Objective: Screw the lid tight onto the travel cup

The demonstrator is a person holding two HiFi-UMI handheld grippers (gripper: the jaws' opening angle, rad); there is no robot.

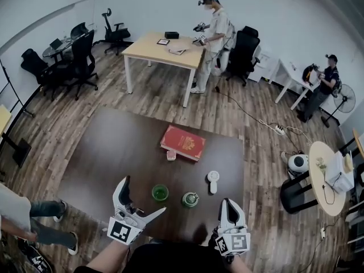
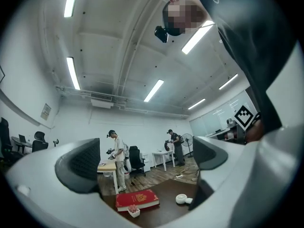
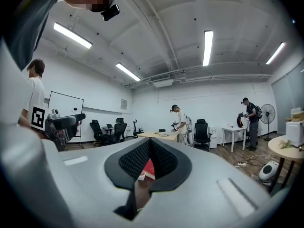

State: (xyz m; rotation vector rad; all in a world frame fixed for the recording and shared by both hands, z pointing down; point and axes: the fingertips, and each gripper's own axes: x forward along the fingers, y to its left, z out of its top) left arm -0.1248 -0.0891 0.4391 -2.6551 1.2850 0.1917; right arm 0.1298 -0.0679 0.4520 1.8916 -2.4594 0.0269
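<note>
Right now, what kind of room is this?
Probably an office or a shared workroom. It has a light desk, black swivel chairs and long ceiling lights.

No legible print, even on the red book

Head camera looks steeply down on the dark table; both gripper cameras, low at six o'clock, face twelve, sharing the red book.

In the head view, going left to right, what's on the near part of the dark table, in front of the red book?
green cup → green lid → white round object
</note>
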